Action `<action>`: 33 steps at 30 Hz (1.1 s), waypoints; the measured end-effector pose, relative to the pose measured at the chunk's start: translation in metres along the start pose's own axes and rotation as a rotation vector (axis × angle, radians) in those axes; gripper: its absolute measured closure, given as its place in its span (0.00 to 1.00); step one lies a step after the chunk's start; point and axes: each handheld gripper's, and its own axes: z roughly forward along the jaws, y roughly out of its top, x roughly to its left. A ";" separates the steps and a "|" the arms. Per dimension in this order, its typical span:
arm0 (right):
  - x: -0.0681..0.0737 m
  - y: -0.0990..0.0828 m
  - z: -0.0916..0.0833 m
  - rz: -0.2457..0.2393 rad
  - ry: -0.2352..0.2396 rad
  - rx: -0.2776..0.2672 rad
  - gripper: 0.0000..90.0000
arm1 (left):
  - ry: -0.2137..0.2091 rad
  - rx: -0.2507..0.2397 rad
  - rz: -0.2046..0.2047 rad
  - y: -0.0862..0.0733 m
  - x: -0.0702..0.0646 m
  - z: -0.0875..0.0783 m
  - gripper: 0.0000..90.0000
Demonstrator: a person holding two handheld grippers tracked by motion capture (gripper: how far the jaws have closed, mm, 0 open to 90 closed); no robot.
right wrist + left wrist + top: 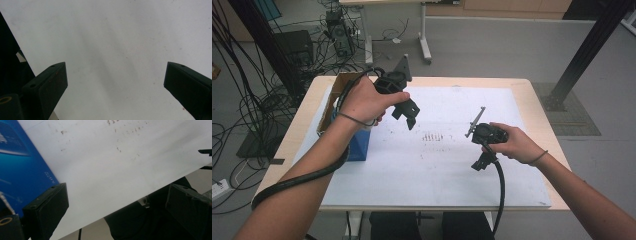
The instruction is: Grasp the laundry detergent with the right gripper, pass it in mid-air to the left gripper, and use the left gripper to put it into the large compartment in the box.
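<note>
Both hand-held grippers empty, jaws wide: left hand-held gripper (408, 111) beside blue box (357, 143), right hand-held gripper (478, 162) over bench (492, 83). Prob. approach step; next: close left on box.

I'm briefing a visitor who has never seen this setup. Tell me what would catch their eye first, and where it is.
First, the two black hand-held grippers above the white sheet on the wooden table: the left gripper raised near the table's far left, the right gripper lower towards the near right, both with jaws wide apart and holding nothing. Next, the blue rectangular box at the left edge, beside a brown cardboard box.
</note>
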 end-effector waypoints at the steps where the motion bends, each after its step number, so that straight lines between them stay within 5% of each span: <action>1: 0.000 0.000 0.000 0.003 -0.001 0.002 0.05 | 0.000 0.001 0.002 0.000 -0.001 0.003 0.05; 20: 0.006 0.000 0.003 0.013 -0.002 -0.001 0.05 | -0.008 0.051 0.030 -0.003 -0.016 0.076 0.06; 33: 0.004 0.001 0.000 0.017 -0.007 0.005 0.05 | -0.006 0.083 0.042 -0.005 -0.020 0.096 0.06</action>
